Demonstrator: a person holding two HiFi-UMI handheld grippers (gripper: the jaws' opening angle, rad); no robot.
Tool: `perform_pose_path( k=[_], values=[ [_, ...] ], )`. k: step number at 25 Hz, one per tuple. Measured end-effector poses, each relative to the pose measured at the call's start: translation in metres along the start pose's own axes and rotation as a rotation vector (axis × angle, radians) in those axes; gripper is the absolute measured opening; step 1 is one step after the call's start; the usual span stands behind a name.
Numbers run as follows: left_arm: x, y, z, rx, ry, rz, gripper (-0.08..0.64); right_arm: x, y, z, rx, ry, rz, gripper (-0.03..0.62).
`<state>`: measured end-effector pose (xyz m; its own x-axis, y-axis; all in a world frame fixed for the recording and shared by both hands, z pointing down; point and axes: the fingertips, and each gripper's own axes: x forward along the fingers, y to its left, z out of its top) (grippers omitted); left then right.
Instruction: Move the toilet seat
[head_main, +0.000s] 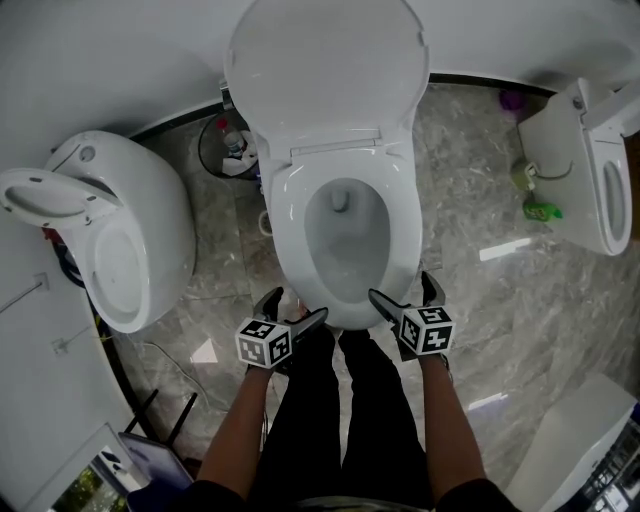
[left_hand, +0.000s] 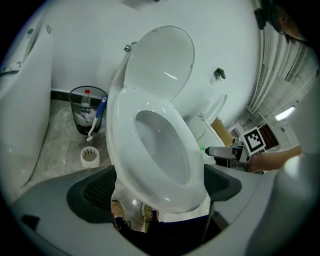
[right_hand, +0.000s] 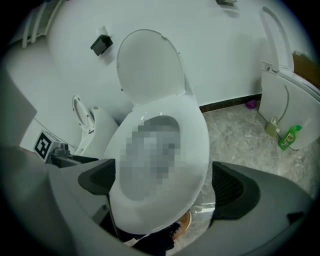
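Observation:
A white toilet stands in front of me with its lid (head_main: 325, 70) raised against the wall and its seat (head_main: 290, 215) lying flat on the bowl. My left gripper (head_main: 297, 306) is open at the front left of the rim. My right gripper (head_main: 403, 290) is open at the front right. In the left gripper view the seat (left_hand: 125, 150) fills the space ahead of the wide-apart jaws of the left gripper (left_hand: 157, 185), below the lid (left_hand: 160, 62). In the right gripper view the right gripper (right_hand: 165, 184) is likewise spread before the seat (right_hand: 197, 145). Neither grips anything.
Another white toilet (head_main: 120, 240) stands close at the left and a third (head_main: 590, 170) at the right. A black waste bin (head_main: 225, 150) sits beside the tank, with a white roll (left_hand: 90, 156) on the floor near it. A green bottle (head_main: 540, 210) is at right. The person's legs (head_main: 350, 420) are below.

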<state>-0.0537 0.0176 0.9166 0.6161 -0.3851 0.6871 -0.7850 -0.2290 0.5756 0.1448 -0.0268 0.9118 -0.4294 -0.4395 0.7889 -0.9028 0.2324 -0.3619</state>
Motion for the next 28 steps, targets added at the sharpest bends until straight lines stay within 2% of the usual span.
perform_pose_path(
  k=[11,18,22,24,26,28],
  values=[
    [0.021,-0.003,-0.002,-0.09,-0.029,-0.018,0.534,0.012,-0.012,-0.024,0.09,0.023,0.016,0.584],
    [0.026,-0.016,-0.023,-0.244,-0.016,-0.071,0.534,0.012,0.005,-0.037,0.193,0.024,0.093,0.584],
    [0.027,-0.023,-0.028,-0.434,-0.097,-0.086,0.532,0.009,0.008,-0.041,0.3,-0.01,0.107,0.584],
    [0.028,-0.022,-0.03,-0.511,-0.136,-0.077,0.531,0.013,0.008,-0.05,0.327,0.011,0.106,0.584],
    [0.029,-0.018,-0.031,-0.544,-0.164,-0.046,0.527,0.019,0.01,-0.059,0.353,0.029,0.113,0.583],
    [0.029,-0.014,-0.032,-0.562,-0.179,-0.015,0.502,0.02,0.006,-0.06,0.431,-0.005,0.116,0.563]
  ],
)
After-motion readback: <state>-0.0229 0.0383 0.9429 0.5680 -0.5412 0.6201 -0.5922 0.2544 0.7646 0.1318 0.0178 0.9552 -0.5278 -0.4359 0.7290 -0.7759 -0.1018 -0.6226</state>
